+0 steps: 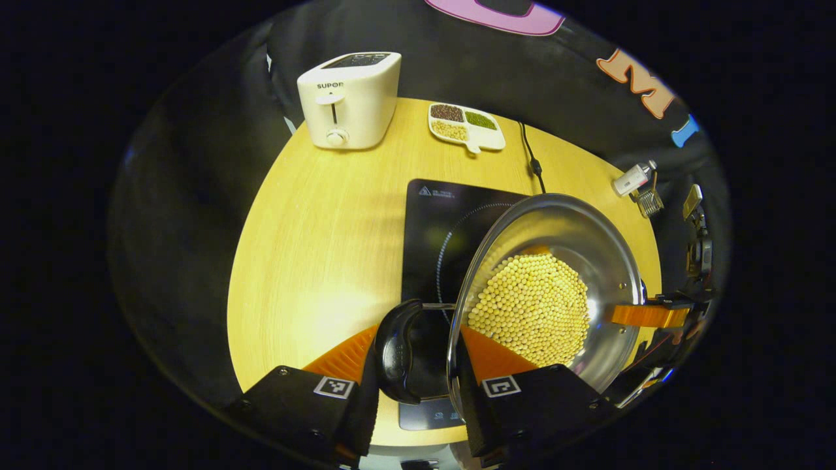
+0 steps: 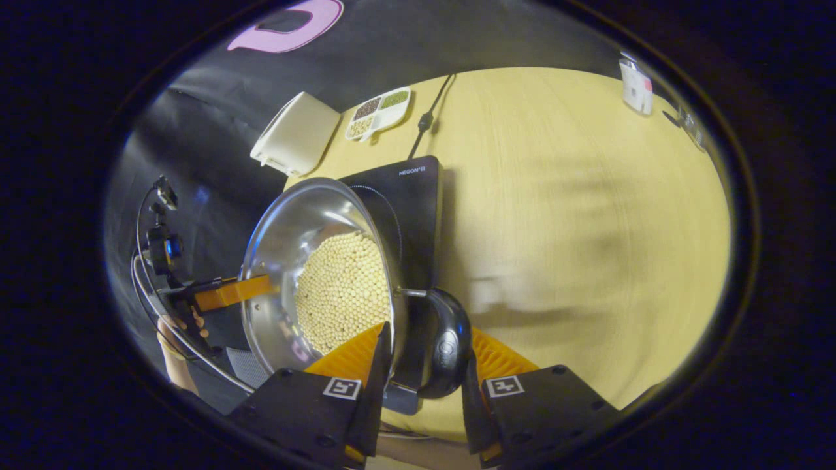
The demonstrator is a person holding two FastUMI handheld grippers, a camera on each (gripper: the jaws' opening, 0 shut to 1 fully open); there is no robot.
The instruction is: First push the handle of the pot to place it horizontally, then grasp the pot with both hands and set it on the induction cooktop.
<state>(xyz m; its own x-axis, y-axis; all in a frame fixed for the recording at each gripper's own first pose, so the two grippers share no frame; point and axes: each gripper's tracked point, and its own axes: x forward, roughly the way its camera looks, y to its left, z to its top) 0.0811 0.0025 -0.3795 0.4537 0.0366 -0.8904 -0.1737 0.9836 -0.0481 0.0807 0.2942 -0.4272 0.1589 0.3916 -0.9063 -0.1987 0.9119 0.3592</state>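
A: Now, both clamped? 
B: Yes: the left gripper (image 1: 418, 385) and right gripper (image 2: 421, 385) each pinched a side handle (image 1: 398, 349), keeping the bean-filled pot (image 1: 545, 294) level, probably. 
A: Where was it? 
B: Partly over the induction cooktop (image 1: 434, 215).

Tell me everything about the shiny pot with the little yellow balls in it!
The pot is a round, shiny silver metal bowl shape, with a heap of small pale yellow beans inside. It has a black side handle at each end. The left gripper grips one handle and the right gripper grips the other. The pot is above the black induction cooktop on the wooden table; whether it touches the cooktop cannot be told.
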